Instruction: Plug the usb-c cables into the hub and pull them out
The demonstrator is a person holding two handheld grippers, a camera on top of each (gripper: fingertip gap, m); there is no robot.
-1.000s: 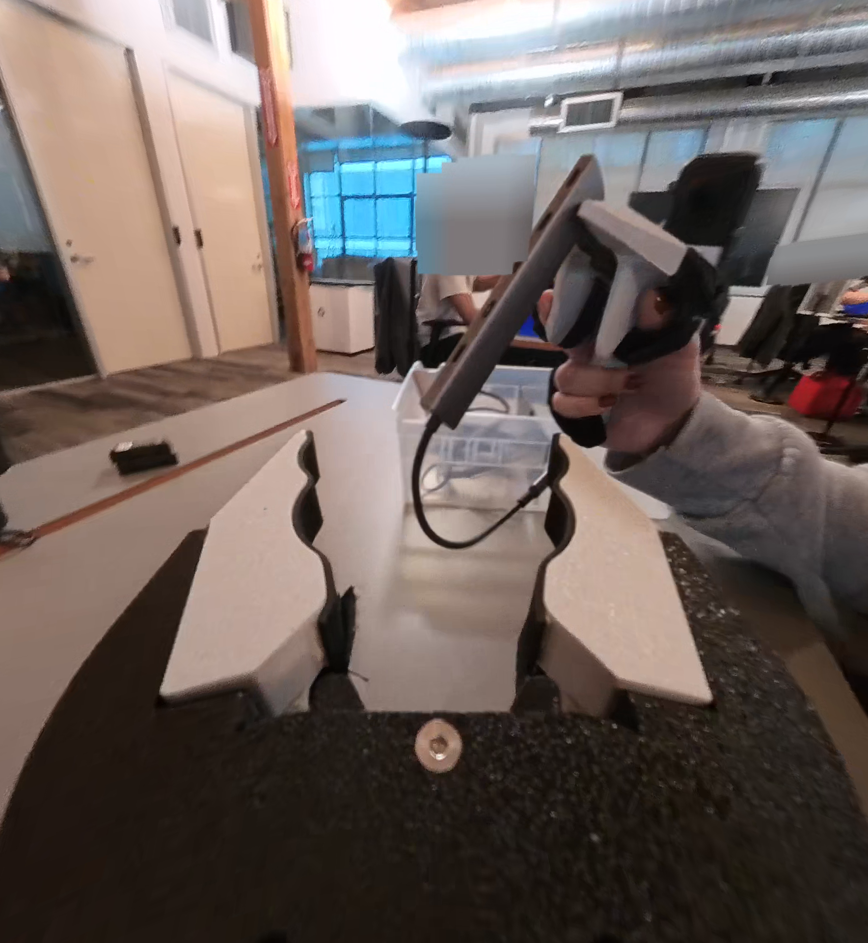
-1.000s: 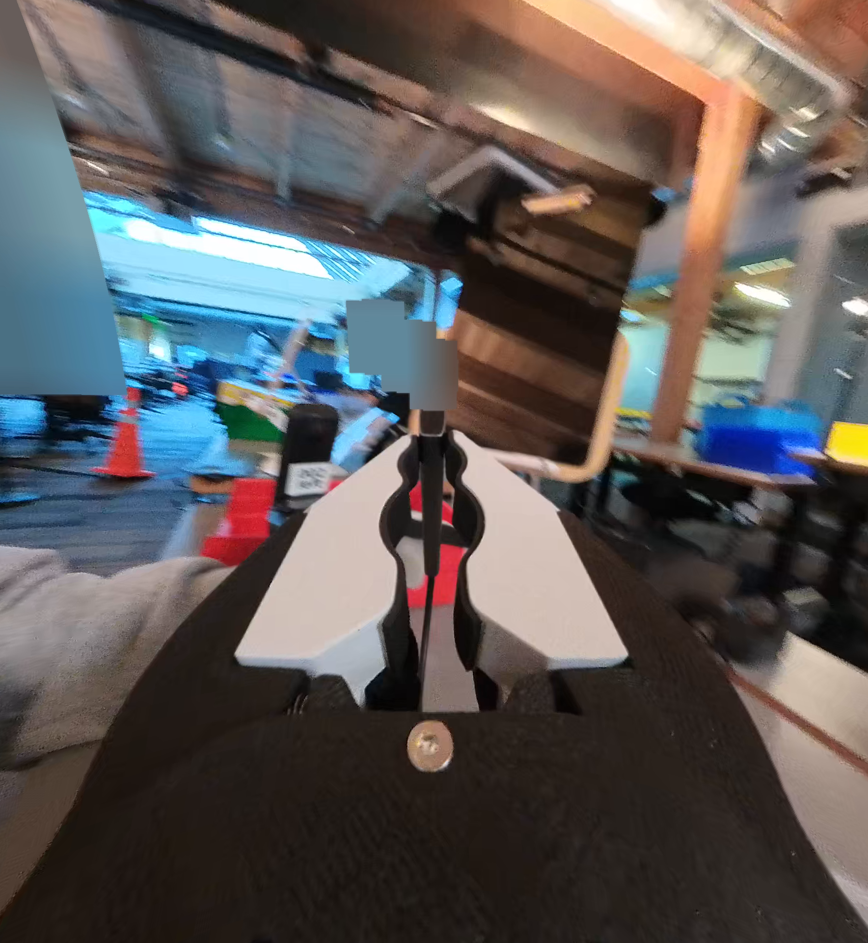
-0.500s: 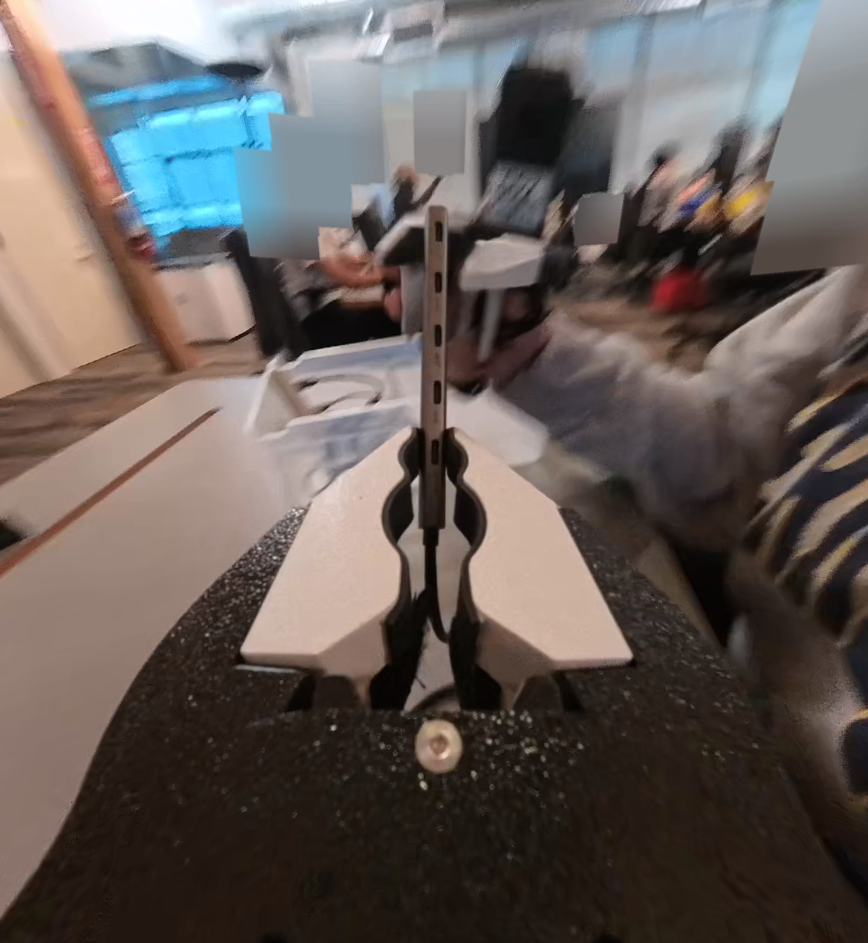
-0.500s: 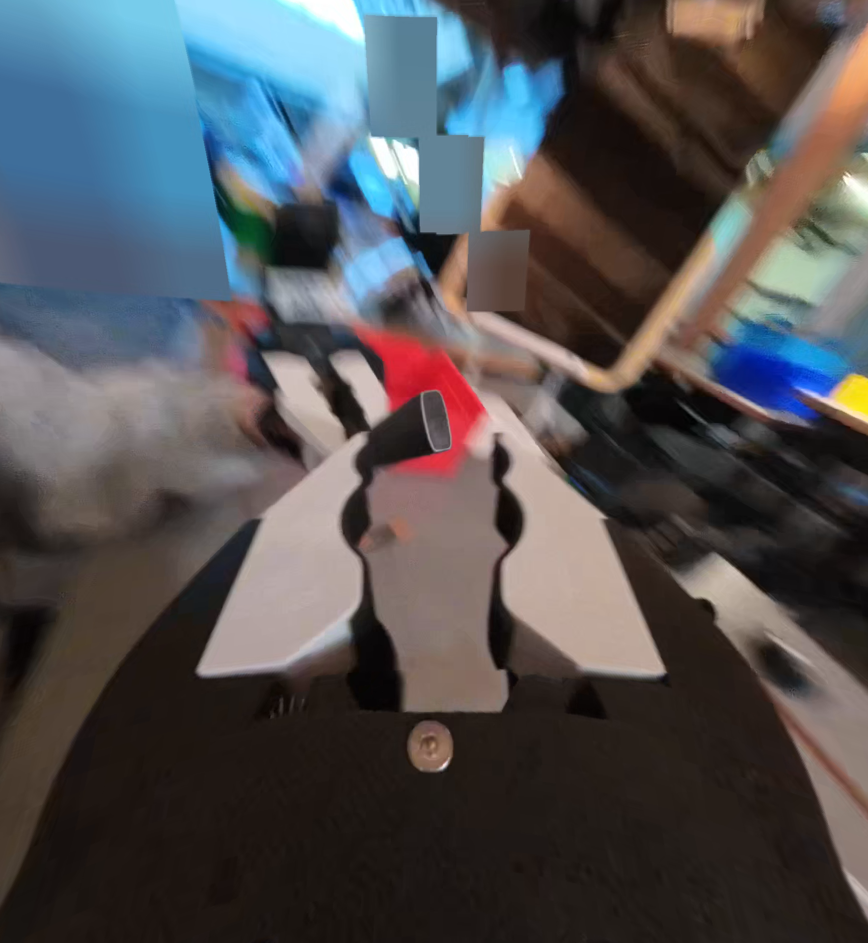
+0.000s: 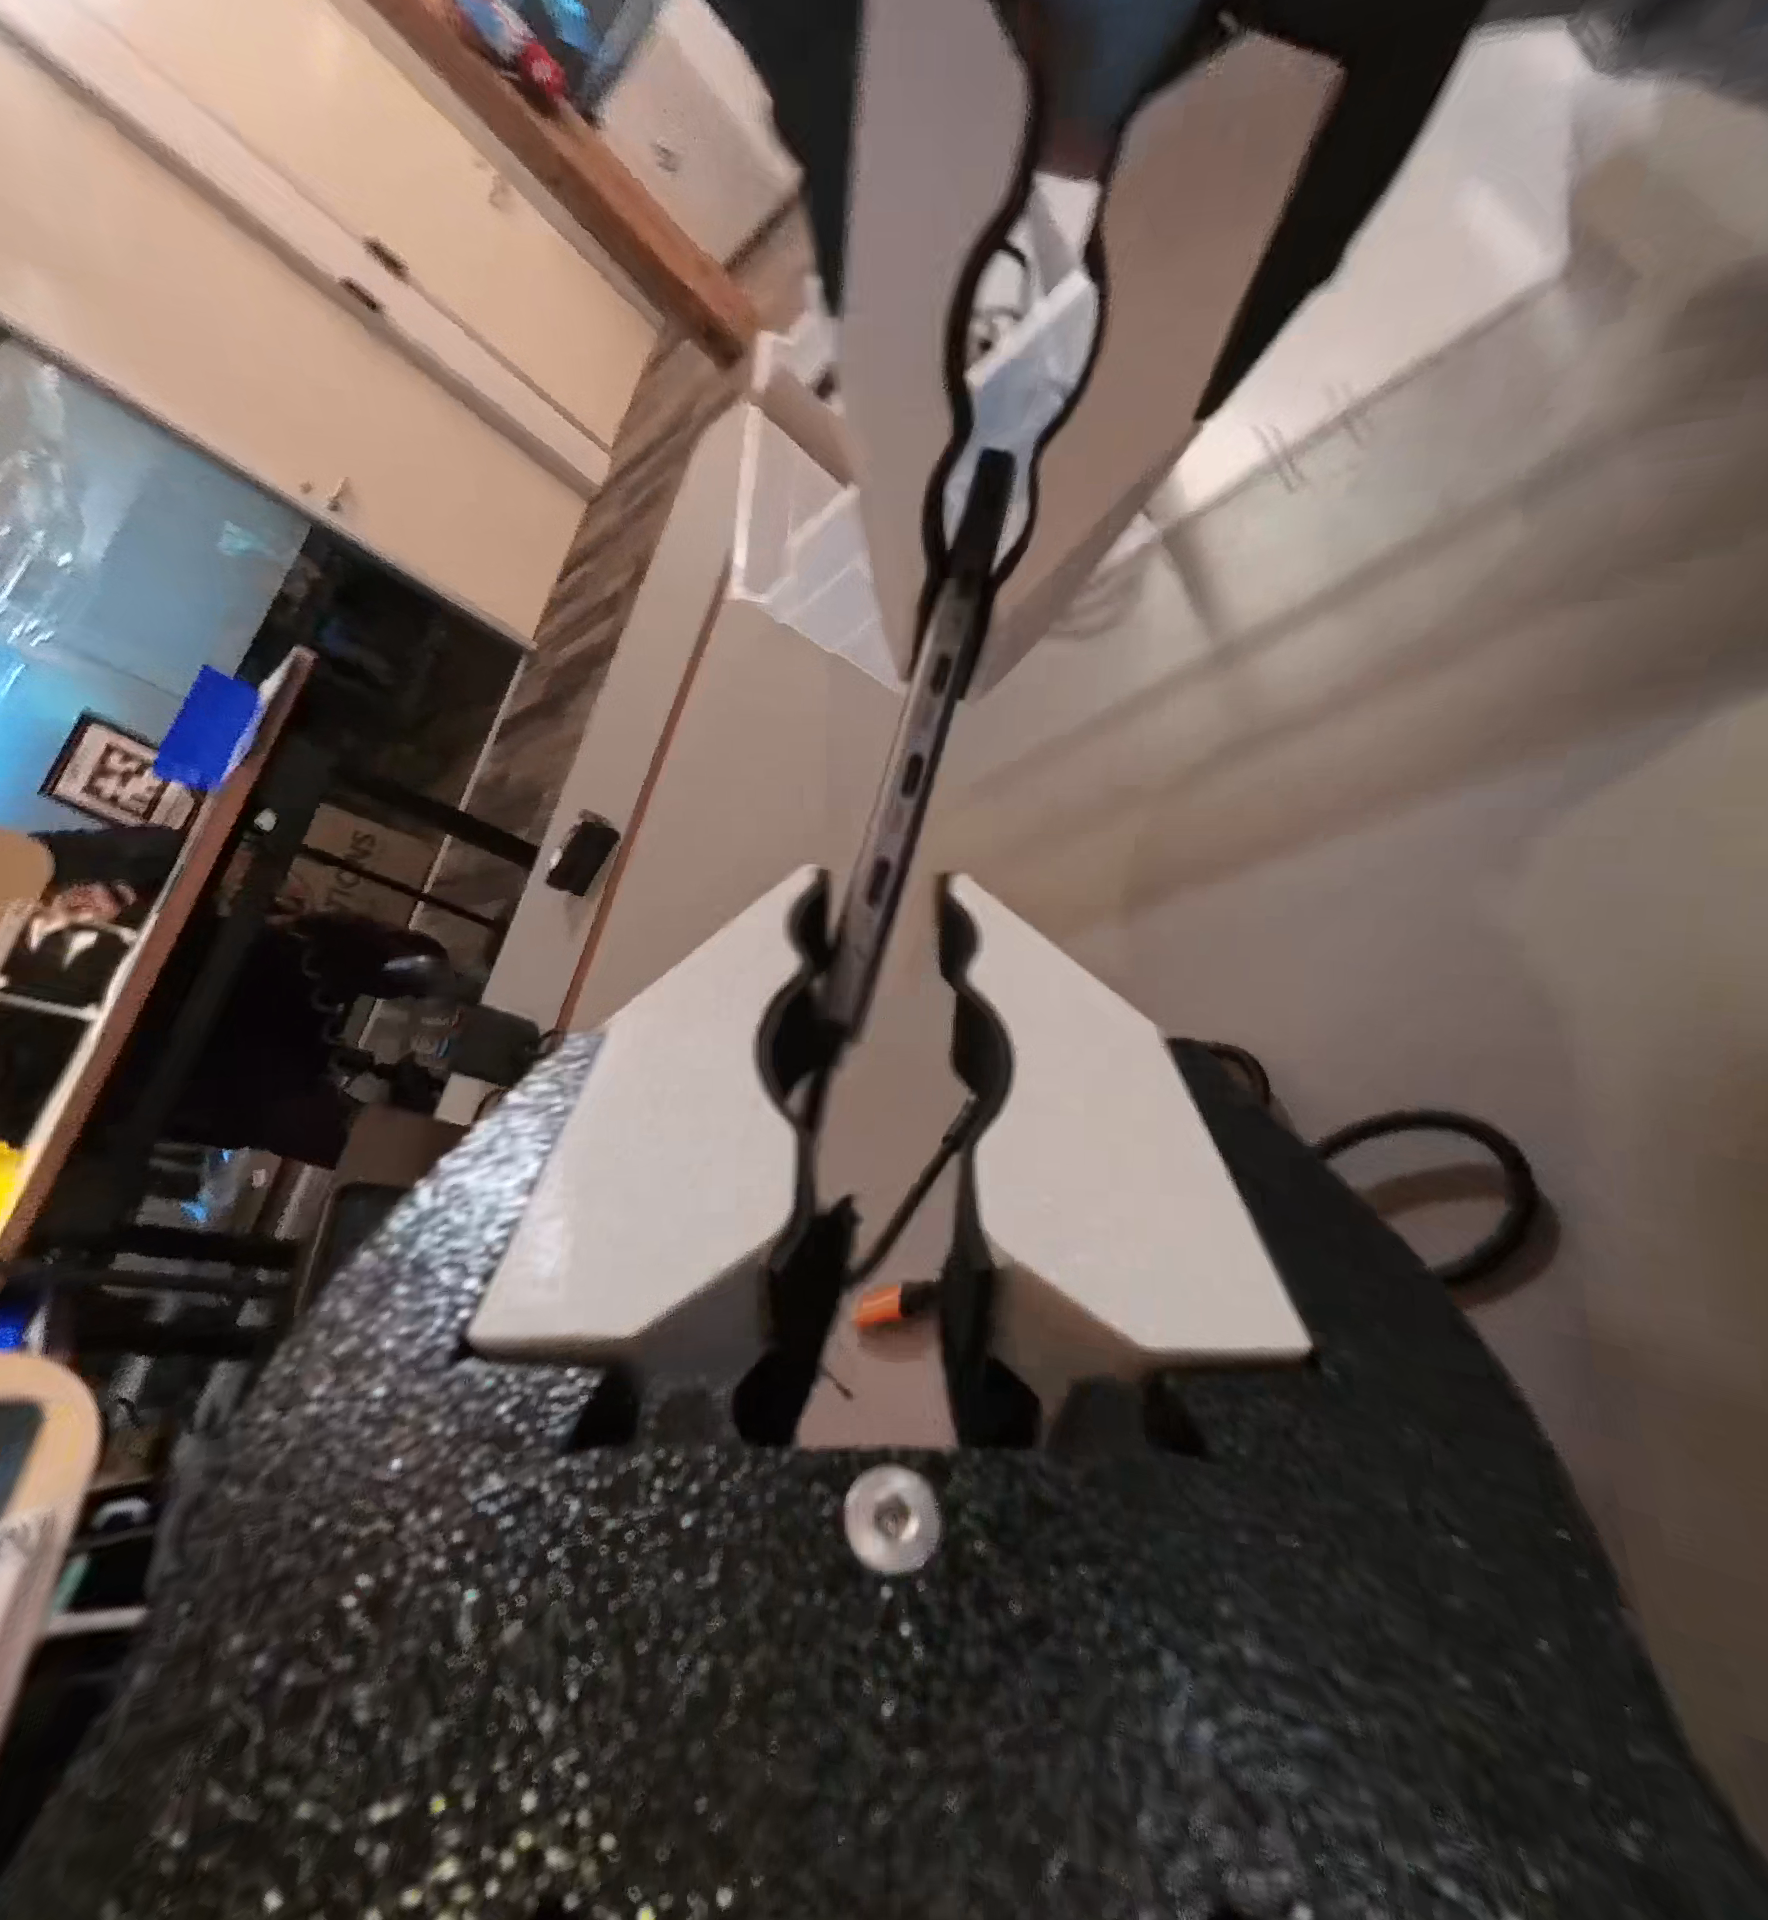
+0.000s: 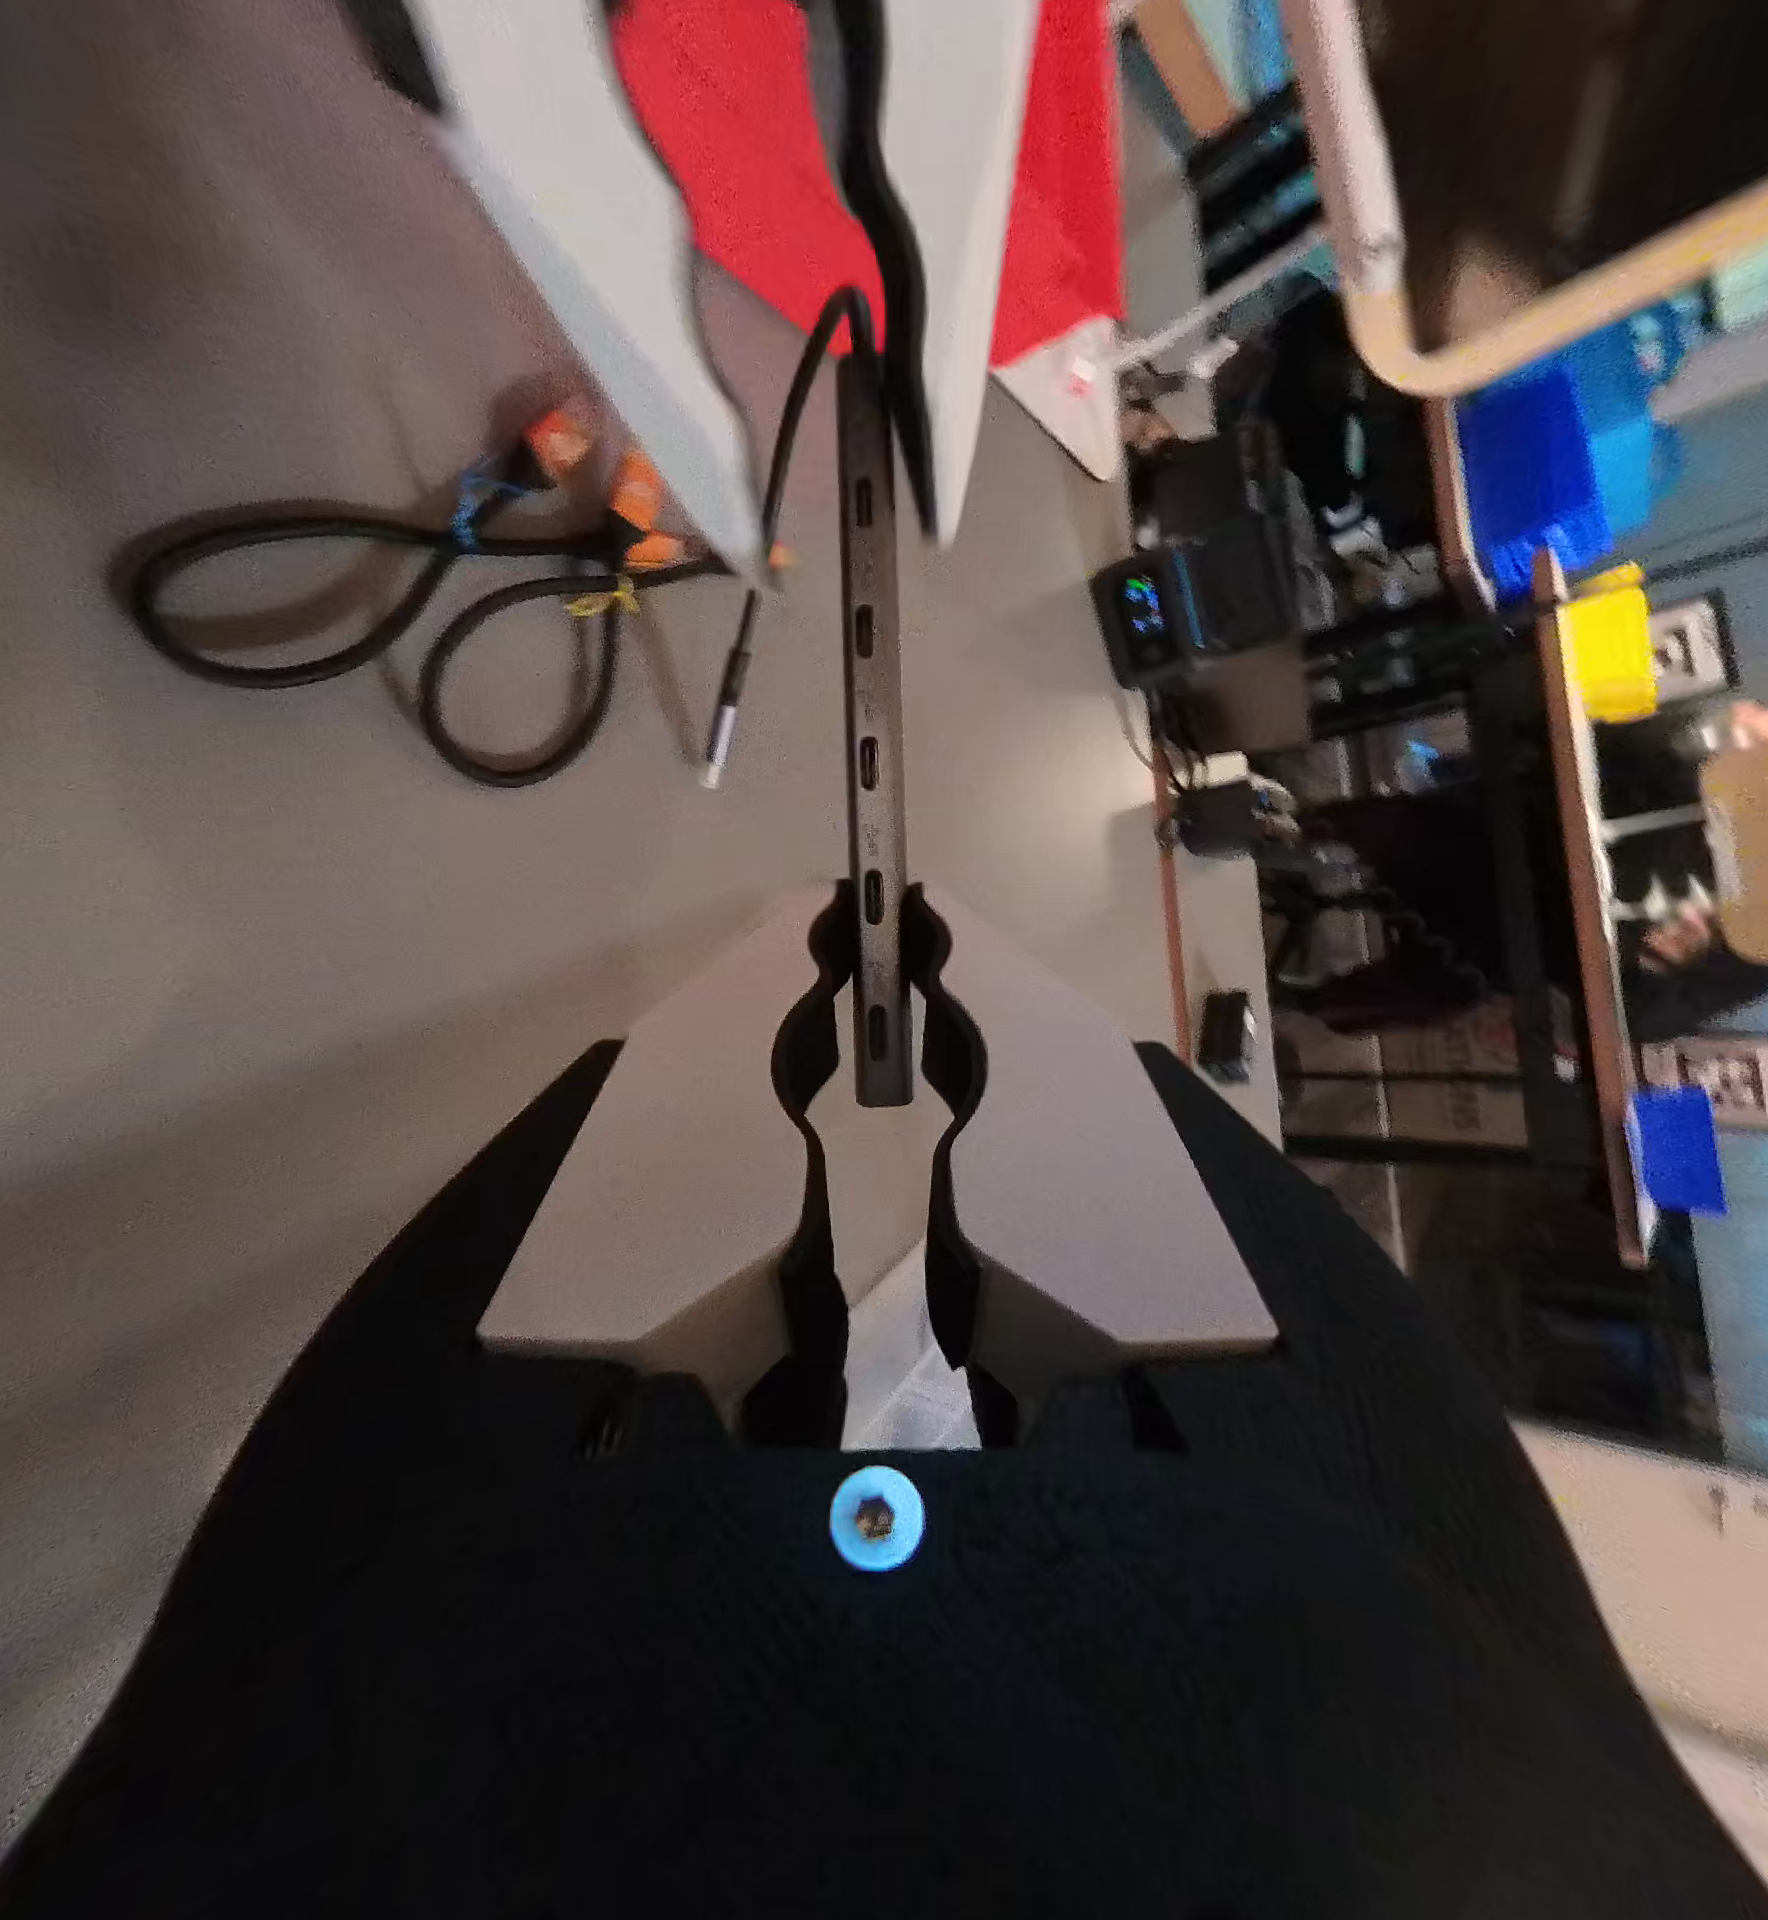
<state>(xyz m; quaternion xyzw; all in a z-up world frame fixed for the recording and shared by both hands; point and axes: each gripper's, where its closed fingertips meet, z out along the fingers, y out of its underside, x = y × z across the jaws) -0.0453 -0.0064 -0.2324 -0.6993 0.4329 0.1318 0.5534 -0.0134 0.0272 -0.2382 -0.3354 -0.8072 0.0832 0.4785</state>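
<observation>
The slim grey usb-c hub (image 6: 875, 727) hangs in the air between my two grippers, its row of ports facing the cameras. My right gripper (image 6: 875, 894) is shut on one end of it. My left gripper (image 5: 885, 894) is open around the other end; the hub (image 5: 911, 769) leans on one finger only. The hub's thin black lead ends in a silver plug (image 6: 724, 717) that dangles free. Black usb-c cables (image 6: 340, 603) with orange plugs lie coiled on the table; one loop (image 5: 1431, 1195) shows in the left wrist view.
The grey table (image 6: 236, 935) lies below both grippers. A clear plastic bin (image 5: 797, 520) stands behind the right gripper. A small black object (image 5: 579, 852) lies near the table's edge. Shelves with blue and yellow bins (image 6: 1607, 644) stand beyond the table. Across from one pair of fingers to the other is roughly 6 cm.
Half a second ago my left gripper was shut on the hub and my right was open. Now the right is shut on it and the left has opened. Both cameras have rolled sideways.
</observation>
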